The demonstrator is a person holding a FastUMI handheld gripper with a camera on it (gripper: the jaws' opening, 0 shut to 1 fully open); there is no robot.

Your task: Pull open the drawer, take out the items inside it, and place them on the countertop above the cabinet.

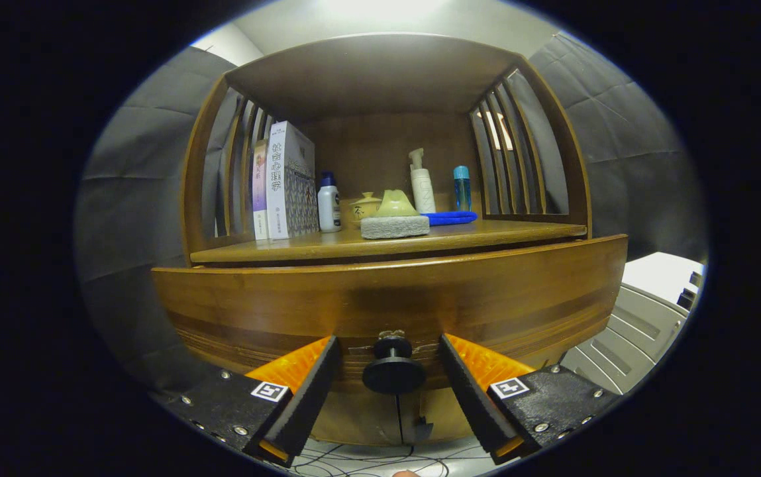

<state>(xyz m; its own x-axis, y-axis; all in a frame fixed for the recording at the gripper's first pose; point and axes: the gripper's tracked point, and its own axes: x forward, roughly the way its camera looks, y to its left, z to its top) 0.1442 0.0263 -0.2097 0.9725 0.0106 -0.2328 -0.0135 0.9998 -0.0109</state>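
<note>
A wooden cabinet (380, 291) stands against grey cloth walls, with an open shelf alcove above its countertop (486, 235). On the countertop sit upright books (285, 180), a small white bottle (329, 204), a lidded ceramic jar (365, 207), a greenish object on a grey stone block (395, 225), a white pump bottle (422, 182), a blue bottle (461, 187) and a folded blue cloth (450, 217). Below, the drawer (387, 301) front looks closed. The gripper (390, 361) is spread open, its fingers flanking the drawer's dark round knob (393, 368) without touching it.
</note>
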